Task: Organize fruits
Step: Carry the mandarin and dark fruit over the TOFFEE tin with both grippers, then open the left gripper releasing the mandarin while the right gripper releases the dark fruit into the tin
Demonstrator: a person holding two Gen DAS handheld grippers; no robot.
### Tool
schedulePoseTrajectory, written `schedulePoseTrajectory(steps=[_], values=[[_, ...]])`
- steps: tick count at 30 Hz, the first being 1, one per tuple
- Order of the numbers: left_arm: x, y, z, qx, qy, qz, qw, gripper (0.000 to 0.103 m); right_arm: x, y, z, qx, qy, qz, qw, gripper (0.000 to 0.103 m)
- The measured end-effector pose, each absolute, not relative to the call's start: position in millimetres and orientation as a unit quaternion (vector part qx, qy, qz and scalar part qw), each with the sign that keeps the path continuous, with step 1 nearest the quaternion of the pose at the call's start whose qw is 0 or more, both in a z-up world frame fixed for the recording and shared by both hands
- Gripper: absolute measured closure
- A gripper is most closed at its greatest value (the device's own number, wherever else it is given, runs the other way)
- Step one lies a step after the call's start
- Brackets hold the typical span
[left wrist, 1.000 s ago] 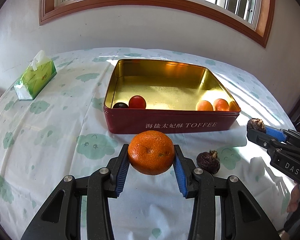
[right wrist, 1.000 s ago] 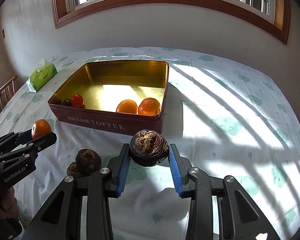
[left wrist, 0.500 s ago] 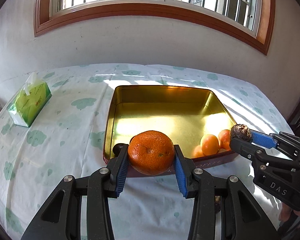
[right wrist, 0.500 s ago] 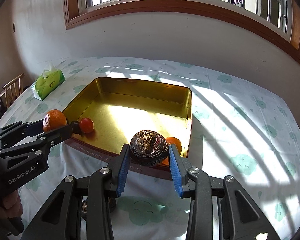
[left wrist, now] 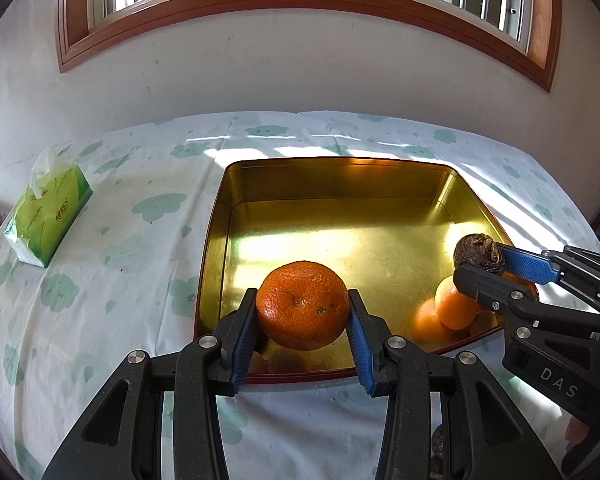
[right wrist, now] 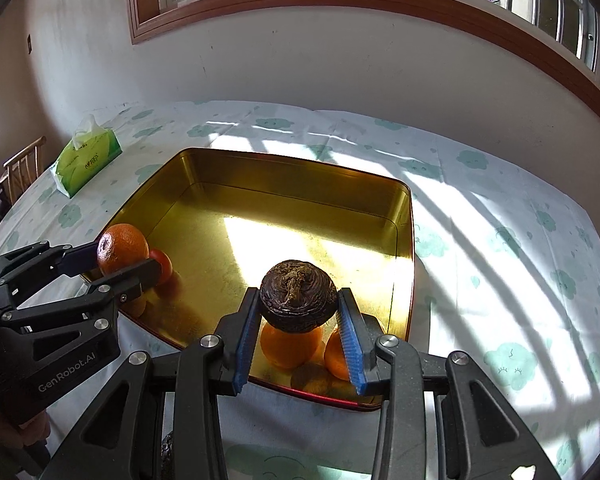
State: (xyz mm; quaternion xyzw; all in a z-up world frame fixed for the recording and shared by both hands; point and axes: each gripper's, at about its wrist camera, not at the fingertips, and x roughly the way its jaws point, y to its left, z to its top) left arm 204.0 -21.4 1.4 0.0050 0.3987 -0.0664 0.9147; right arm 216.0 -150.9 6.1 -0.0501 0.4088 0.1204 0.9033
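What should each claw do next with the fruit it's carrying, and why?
Probably lower both a little, then open. The left claw grips the orange above the gold tin, near its front-left corner. The right claw grips the dark wrinkled fruit directly above two small oranges, so shifting it toward the bare gold floor first seems wise.

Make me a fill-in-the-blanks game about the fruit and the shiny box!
1. The left gripper holds a big fruit coloured ____.
2. The right gripper holds a wrinkly dark brown fruit above the ____ tin.
3. The green tissue pack lies on the tablecloth, ____ the tin.
4. Both grippers' fingers have pads coloured ____.

Missing words: orange; gold; outside; blue
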Motion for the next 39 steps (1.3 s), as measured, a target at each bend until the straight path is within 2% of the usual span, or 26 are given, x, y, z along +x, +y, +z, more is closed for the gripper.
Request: schedulePoseTrajectory(steps=[23,30,39], values=[[210,-23,-6,0.018,0.405,-0.06,0.912,0.059,226,-149,-5,-0.043,0.422,0.118,0.898,0.066],[201,-25,-2,0.018,0.402,-0.065,0.913,0.051,215,-150,2,-0.041,0.417,0.117,0.901,0.065],[172,-24,14,0.016,0.39,-0.066,0.918,0.05,182,-156,15,-0.04,0.409,0.109,0.905,0.065]])
